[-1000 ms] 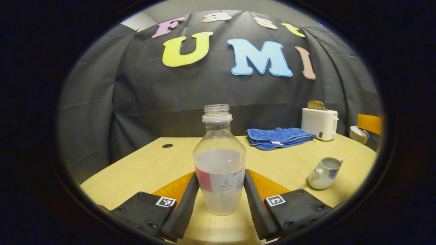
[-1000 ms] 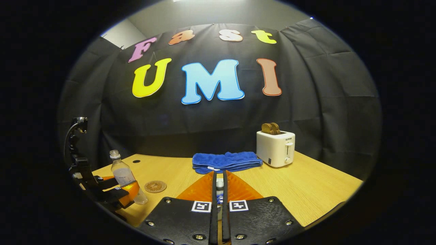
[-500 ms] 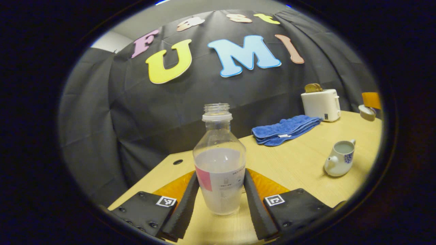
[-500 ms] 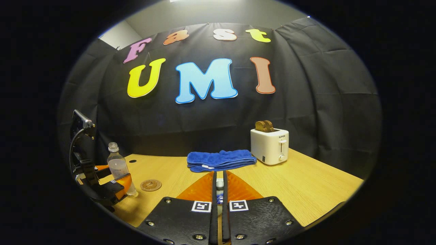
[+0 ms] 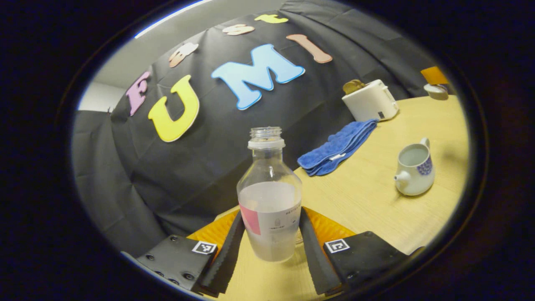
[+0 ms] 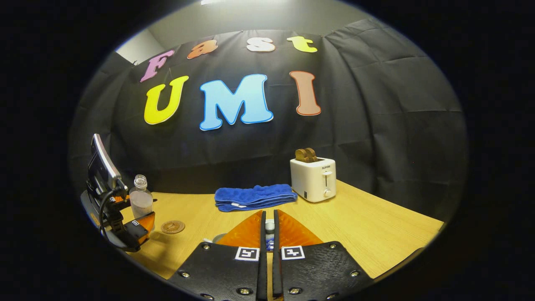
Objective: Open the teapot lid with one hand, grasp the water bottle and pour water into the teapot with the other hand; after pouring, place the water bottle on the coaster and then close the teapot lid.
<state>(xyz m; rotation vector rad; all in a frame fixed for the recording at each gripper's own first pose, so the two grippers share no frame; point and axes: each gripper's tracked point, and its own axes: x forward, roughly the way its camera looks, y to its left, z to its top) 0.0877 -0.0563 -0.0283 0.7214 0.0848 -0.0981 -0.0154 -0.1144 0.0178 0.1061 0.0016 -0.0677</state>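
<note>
Above the bench [image 5: 376, 209]: left hand-held gripper [image 5: 269, 246] clamps my bottle [image 5: 269, 200], tilted; right hand-held gripper [image 6: 267, 238] pinches the lid [image 6: 270, 226]. Open teapot [image 5: 413, 167] sits right; next, I'd judge, bring the mouth over it

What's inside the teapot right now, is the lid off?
The lid is off: the teapot stands open, showing a pale inner wall. Whether it holds water cannot be told. The water bottle is still partly full.

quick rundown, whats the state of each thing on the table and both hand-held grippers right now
water bottle: uncapped, part full, upright
left hand-held gripper: shut on the water bottle
teapot: lid off, on the table
teapot lid: pinched in the right hand-held gripper
right hand-held gripper: shut on the teapot lid
coaster: bare
towel: folded
toaster: bread up
</note>
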